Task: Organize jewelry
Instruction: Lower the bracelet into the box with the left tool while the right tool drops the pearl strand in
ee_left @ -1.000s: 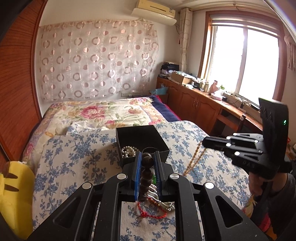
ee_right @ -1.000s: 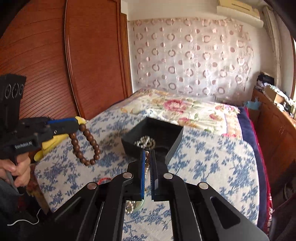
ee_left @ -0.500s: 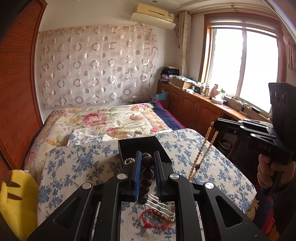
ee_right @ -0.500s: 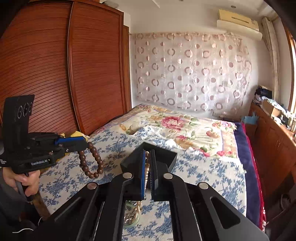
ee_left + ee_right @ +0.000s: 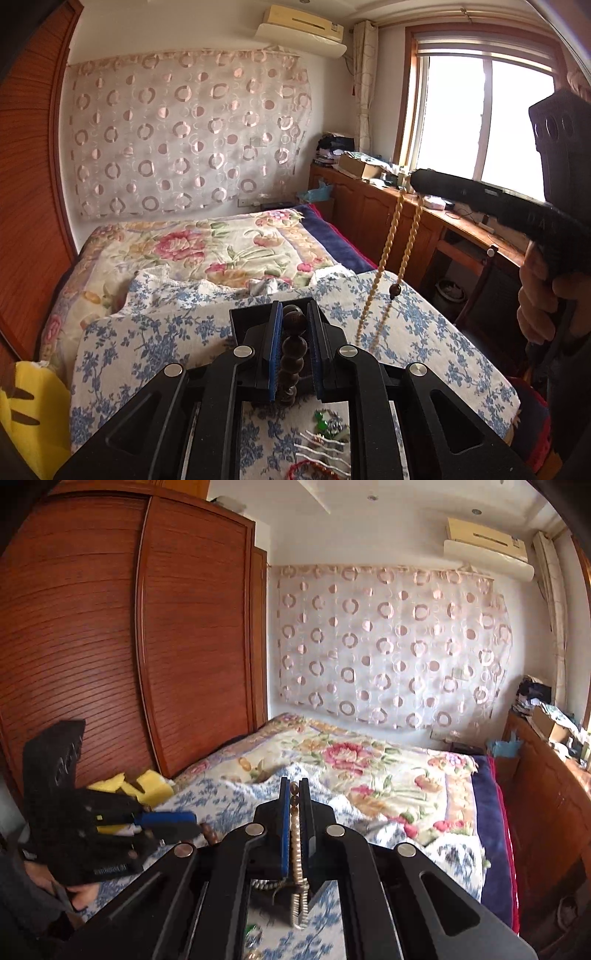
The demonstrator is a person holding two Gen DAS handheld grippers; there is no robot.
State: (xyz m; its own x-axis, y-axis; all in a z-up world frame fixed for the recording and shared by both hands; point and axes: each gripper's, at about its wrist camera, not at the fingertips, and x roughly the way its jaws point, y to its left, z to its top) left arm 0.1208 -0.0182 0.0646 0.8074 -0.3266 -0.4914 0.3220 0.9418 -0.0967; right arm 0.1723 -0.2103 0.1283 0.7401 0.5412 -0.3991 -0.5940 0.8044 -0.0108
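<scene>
Jewelry in both grips above the black box point(image 5: 243, 325): left gripper point(image 5: 291, 332) jaws clamped on dark wooden bracelet point(image 5: 293, 354), right gripper point(image 5: 294, 801) jaws clamped on tan bead necklace point(image 5: 391, 243). Best lowered slowly, strand tail first, coiled inside the box before release.

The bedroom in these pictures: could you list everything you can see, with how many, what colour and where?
Dark bead bracelet: one, brown, clamped in the left gripper.
Long bead string: one, tan, hanging from the right gripper.
Box: one, black, on the blue-flowered cloth.
Loose jewelry: several pieces, silver, green, red, on the cloth nearest the camera.
Bed: one, floral cover.
Wardrobe: one, reddish wood.
Air conditioner: one, cream, high on the wall.
Left gripper: black, blue pads.
Right gripper: black.
</scene>
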